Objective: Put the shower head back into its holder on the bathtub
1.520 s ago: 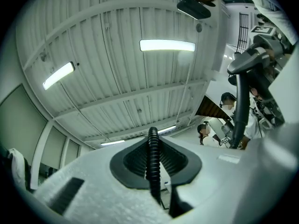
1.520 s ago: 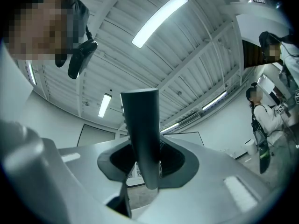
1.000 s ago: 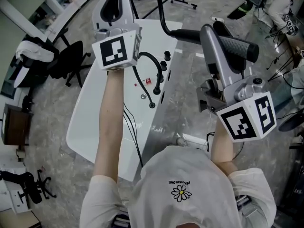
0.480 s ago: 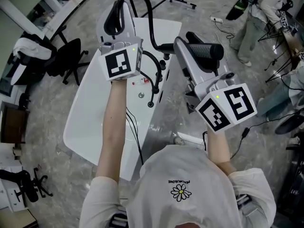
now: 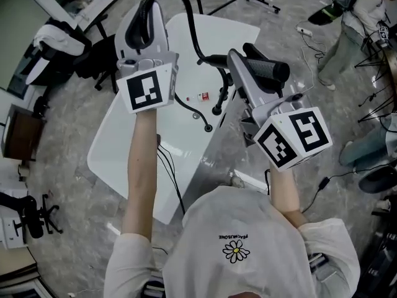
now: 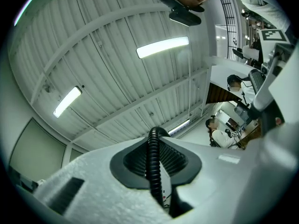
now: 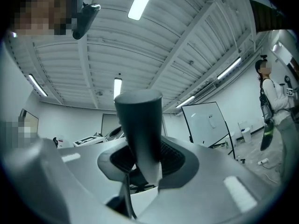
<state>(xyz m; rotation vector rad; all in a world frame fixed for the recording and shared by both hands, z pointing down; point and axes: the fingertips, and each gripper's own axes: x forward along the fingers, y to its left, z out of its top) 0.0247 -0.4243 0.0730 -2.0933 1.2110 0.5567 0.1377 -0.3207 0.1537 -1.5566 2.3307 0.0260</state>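
Dark grey cylindrical shower head [image 7: 138, 120] was pinched in the right gripper's [image 7: 145, 160] jaws, clear above the white oval bathtub [image 5: 118, 157], while the left gripper's [image 6: 158, 169] jaws nipped its black ribbed hose [image 6: 153, 148], probably to steer slack off the holder.

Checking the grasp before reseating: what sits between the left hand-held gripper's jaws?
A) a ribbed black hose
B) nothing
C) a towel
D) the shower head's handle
A: the left hand-held gripper shows, in its own view, the ribbed black hose pinched between its jaws.
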